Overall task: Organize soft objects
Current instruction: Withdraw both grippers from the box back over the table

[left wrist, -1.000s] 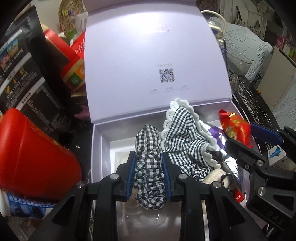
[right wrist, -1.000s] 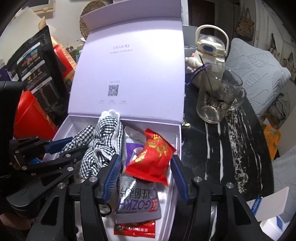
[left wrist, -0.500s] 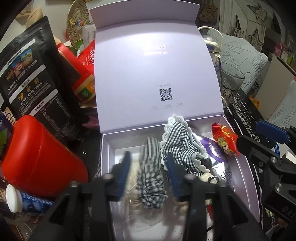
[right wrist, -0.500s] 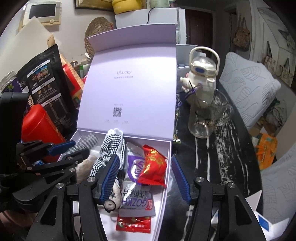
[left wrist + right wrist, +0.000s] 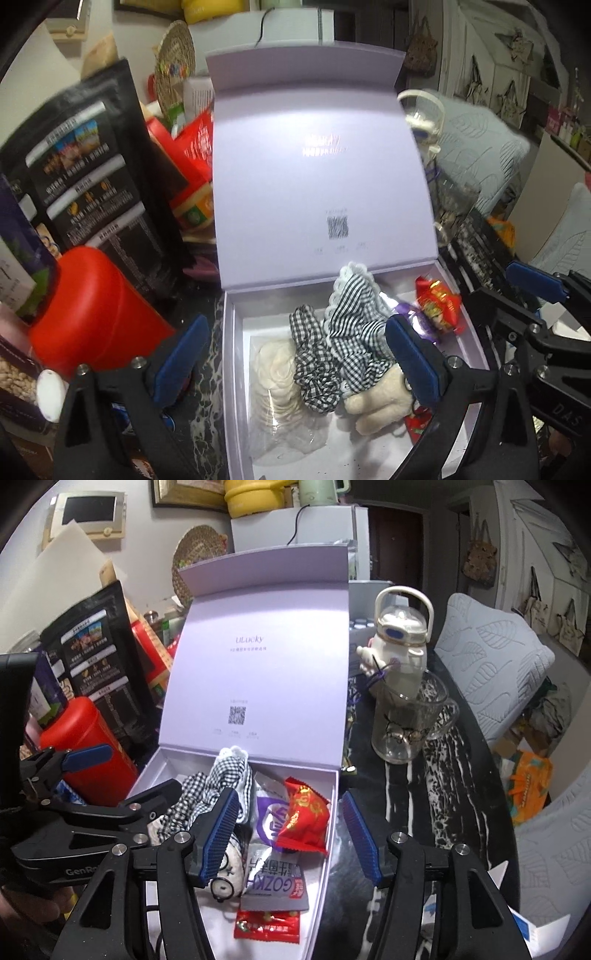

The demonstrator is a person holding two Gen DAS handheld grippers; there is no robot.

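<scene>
An open lilac box [image 5: 236, 369] with its lid upright holds a black-and-white checked scrunchie [image 5: 314, 365], a lace-edged checked cloth [image 5: 354, 325], a cream plush toy [image 5: 380, 402], a white pad pack [image 5: 275, 380] and a red snack packet [image 5: 437, 304]. My left gripper [image 5: 295, 365] is open wide above the box and holds nothing. My right gripper [image 5: 290, 834] is open above the box [image 5: 325, 845], over the red snack packet [image 5: 304, 819] and a grey packet [image 5: 275, 882]. The checked cloth [image 5: 229, 771] lies left of them.
A red canister [image 5: 85, 314] and black snack bags [image 5: 96, 184] stand left of the box. A glass mug [image 5: 410, 723] and a white bottle [image 5: 400, 650] stand on the dark marble table [image 5: 443, 797] to the right. A grey cushion [image 5: 491, 664] lies beyond.
My left gripper has opened, let go of the checked scrunchie, and pulled back and up. The scrunchie now lies in the box. My right gripper has also drawn back.
</scene>
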